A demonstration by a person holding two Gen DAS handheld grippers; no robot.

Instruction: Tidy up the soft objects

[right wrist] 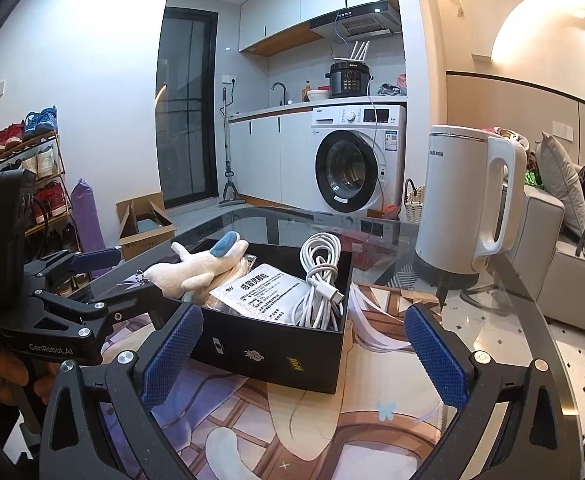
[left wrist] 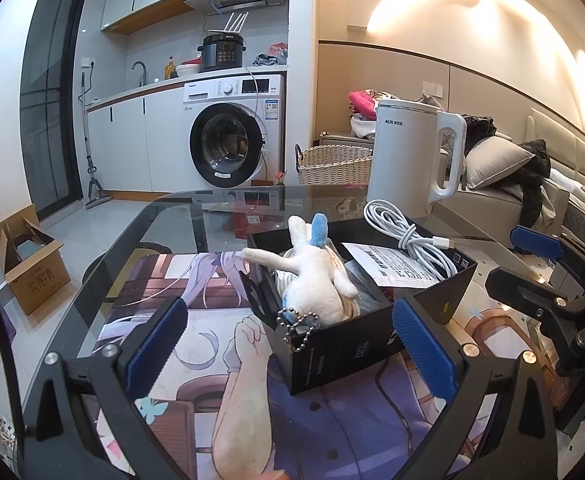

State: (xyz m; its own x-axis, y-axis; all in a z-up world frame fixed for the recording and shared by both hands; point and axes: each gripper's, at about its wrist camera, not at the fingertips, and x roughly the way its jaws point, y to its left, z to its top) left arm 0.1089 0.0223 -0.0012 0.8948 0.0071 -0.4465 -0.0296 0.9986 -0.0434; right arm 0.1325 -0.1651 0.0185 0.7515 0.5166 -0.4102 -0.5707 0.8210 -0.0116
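Note:
A white plush toy [left wrist: 312, 280] with a blue ear and a ball chain lies in a black open box [left wrist: 332, 344] on a printed mat. It also shows in the right wrist view [right wrist: 196, 266], at the left end of the box [right wrist: 276, 352]. A coiled white cable [right wrist: 318, 280] and a white sachet [right wrist: 264, 294] lie in the box too. My left gripper [left wrist: 288, 344] is open and empty, just in front of the box. My right gripper [right wrist: 304, 352] is open and empty, in front of the box's other side.
A white kettle [left wrist: 416, 156] stands on the glass table [left wrist: 164, 216] behind the box, seen also in the right wrist view [right wrist: 468, 200]. The printed mat [right wrist: 332, 420] covers the table's near part. A cardboard box [left wrist: 32, 264] sits on the floor at left.

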